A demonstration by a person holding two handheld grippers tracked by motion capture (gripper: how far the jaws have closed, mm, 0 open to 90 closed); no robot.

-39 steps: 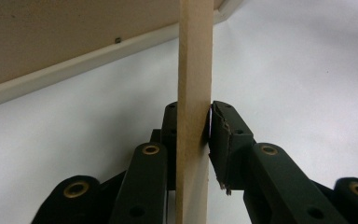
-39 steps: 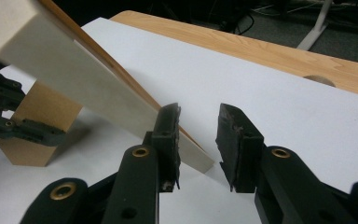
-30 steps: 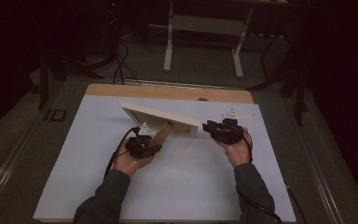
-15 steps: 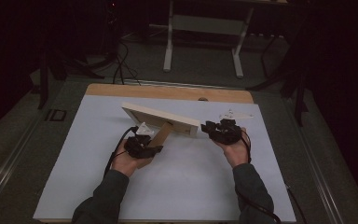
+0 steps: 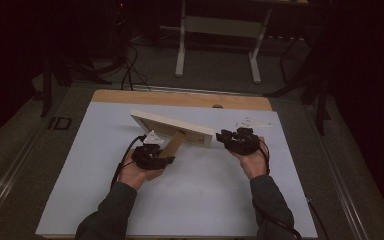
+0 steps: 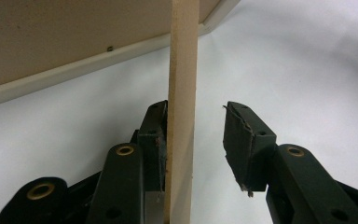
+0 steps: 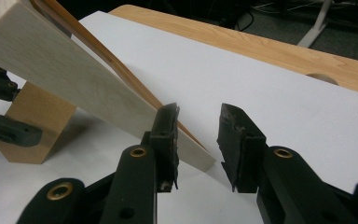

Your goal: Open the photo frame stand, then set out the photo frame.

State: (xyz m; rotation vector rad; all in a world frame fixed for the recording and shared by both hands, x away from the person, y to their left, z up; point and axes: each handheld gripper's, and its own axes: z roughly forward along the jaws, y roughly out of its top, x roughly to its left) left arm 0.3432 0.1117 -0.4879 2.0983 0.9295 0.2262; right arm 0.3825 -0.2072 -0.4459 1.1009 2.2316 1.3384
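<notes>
A pale wooden picture frame leans face-down on its brown fold-out stand in the middle of the white table top. My left gripper is open around the stand's lower end. In the left gripper view the stand runs up between the jaws, against the left pad and apart from the right pad. My right gripper is open just off the frame's right end. In the right gripper view the frame's edge ends behind the left jaw, and nothing lies between the jaws.
A strip of bare wooden table with a small hole runs along the far side. Beyond it, on the dark floor, stand a white desk frame and loose cables.
</notes>
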